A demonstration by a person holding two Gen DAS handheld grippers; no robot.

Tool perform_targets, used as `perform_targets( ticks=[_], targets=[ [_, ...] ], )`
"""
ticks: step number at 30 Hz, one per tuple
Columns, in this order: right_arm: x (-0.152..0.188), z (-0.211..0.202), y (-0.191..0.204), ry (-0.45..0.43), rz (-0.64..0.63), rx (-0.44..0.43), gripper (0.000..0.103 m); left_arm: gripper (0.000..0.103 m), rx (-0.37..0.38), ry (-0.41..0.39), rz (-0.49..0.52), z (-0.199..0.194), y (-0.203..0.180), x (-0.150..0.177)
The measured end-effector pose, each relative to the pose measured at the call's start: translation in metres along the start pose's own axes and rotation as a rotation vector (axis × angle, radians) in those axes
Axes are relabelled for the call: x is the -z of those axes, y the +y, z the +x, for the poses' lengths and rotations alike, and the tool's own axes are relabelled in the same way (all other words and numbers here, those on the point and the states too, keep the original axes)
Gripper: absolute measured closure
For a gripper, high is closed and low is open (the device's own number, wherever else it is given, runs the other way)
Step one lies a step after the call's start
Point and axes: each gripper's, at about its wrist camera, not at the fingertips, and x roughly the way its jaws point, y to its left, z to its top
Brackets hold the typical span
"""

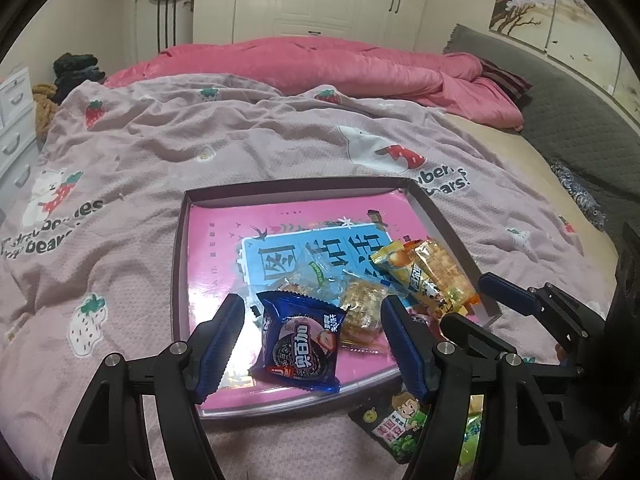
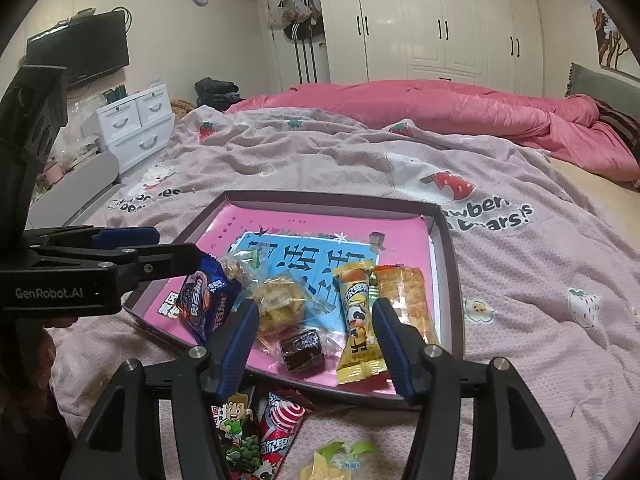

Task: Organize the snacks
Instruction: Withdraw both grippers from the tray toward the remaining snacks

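A shallow cardboard tray point(image 1: 448, 216) with a pink printed floor lies on a strawberry-print bedspread point(image 1: 160, 152). The left gripper point(image 1: 312, 344) hovers over the tray's near edge with its blue-padded fingers point(image 1: 218, 350) spread wide on either side of a blue cookie packet point(image 1: 298, 346); whether either pad touches the wrapper cannot be told. The packet lies flat near the tray's front rim, its long axis running roughly from the near edge toward the far edge, tilted slightly, crimped ends fore and aft. The right gripper point(image 2: 316, 344) likewise has its fingers spread, holding nothing, above the tray's other snacks: a yellow cow-print bar point(image 2: 356, 324) and an orange wrapped bar point(image 2: 404, 300) lying side by side lengthwise, a clear-wrapped yellow pastry point(image 2: 276, 304), and a dark wrapped sweet point(image 2: 300, 346). Outside the tray, on the bedspread nearest the cameras, lie a cartoon-boy packet point(image 2: 236, 428) and a red swirl packet point(image 2: 280, 424).
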Motion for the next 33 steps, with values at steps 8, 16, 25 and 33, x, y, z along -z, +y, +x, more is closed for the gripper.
perform_targets(
  ticks=[8, 16, 25, 33],
  targets=[
    [-0.004, -0.014, -0.008, -0.041, 0.024, 0.007, 0.036, 0.024, 0.001, -0.008, -0.01, -0.013, 0.002, 0.001],
    [-0.006, -0.029, -0.017, -0.068, 0.067, 0.005, 0.033, 0.024, 0.01, -0.008, -0.008, -0.024, 0.001, 0.004],
    [-0.005, -0.047, -0.02, -0.089, 0.094, 0.015, 0.032, 0.024, 0.032, 0.007, -0.025, -0.034, -0.003, 0.011],
    [-0.003, -0.059, -0.024, -0.092, 0.116, 0.024, 0.032, 0.024, 0.053, 0.043, -0.034, -0.037, -0.011, 0.019]
  ],
)
